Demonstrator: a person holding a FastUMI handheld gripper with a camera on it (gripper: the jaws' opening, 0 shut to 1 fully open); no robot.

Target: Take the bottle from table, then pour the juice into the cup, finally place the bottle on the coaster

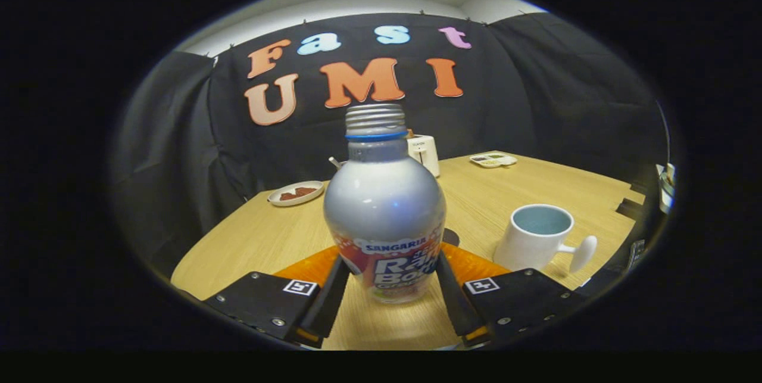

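Observation:
A silver bottle point(384, 210) with a printed label, a bare threaded neck and a blue ring stands upright between my fingers. My gripper point(390, 259) is shut on the bottle, one finger pressed against each side of its lower body. A flat orange coaster point(476, 265) lies on the table just behind the bottle, partly hidden by it and by my fingers. A white cup point(536, 237) with a pale blue inside stands beyond my right finger, its handle pointing right. It looks empty.
On the wooden table point(274, 234), a small plate point(296, 193) with reddish food sits far left. A white box-like appliance point(424, 153) stands behind the bottle, and a small tray point(493, 160) lies far right. A small dark patch point(450, 236) shows beside the bottle.

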